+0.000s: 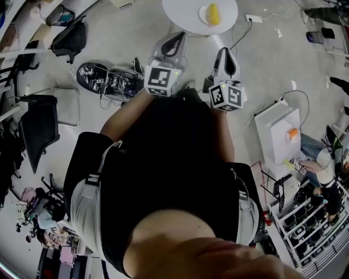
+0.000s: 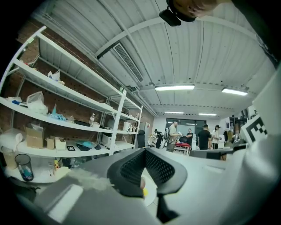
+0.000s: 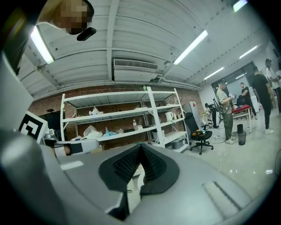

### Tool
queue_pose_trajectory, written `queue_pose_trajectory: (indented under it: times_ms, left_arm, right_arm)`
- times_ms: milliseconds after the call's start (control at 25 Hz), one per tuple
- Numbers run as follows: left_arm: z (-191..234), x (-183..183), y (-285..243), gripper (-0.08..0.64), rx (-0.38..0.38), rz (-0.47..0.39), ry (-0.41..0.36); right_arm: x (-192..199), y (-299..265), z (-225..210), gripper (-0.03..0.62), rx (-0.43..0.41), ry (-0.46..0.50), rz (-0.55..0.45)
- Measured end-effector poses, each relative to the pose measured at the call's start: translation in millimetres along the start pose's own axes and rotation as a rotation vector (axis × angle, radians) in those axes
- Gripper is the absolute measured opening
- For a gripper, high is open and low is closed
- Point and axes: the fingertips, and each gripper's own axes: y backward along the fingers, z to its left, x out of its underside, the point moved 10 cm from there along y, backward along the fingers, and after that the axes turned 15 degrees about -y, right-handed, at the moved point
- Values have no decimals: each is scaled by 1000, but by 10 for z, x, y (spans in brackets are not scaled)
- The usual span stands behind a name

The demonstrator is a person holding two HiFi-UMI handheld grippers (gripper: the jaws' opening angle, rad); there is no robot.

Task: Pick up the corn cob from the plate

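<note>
The yellow corn cob (image 1: 212, 13) lies on a small white plate (image 1: 203, 16) on a round white table (image 1: 185, 13) at the top of the head view. Both grippers are held in front of the person's chest, pointing level toward the table and well short of it. The left gripper (image 1: 175, 39) has its jaws closed tip to tip with nothing held. Through the slit under the left gripper's (image 2: 145, 151) tips a sliver of the yellow cob (image 2: 145, 192) shows. The right gripper (image 1: 225, 54) is shut and empty too, as the right gripper (image 3: 140, 147) view confirms.
Black bags and gear (image 1: 109, 79) lie on the floor left of the grippers. A white box (image 1: 278, 131) with an orange item stands at the right. Cables (image 1: 240, 32) trail by the table. White shelving (image 2: 66, 110) lines a brick wall, and several people (image 2: 204, 136) stand far off.
</note>
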Motion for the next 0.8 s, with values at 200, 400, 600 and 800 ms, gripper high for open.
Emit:
queue_pose_trajectory:
  times_ms: [200,400,600,800]
  left_arm:
    - [83,31,-70,6,-6,-5,14]
    - [125,60,-189,6,-10,3,19]
    - [144,78,-381,6,-17,15,22]
    - [132,114,-627,6,-14,30,25]
  right_arm:
    - [23,-102,12,6,13,4,0]
    - [14,-237,-51,8,19,3,2]
    - [-9,-402,-175,8,23,-3,11]
    - [-40,-583,-361,8,37,-13,22]
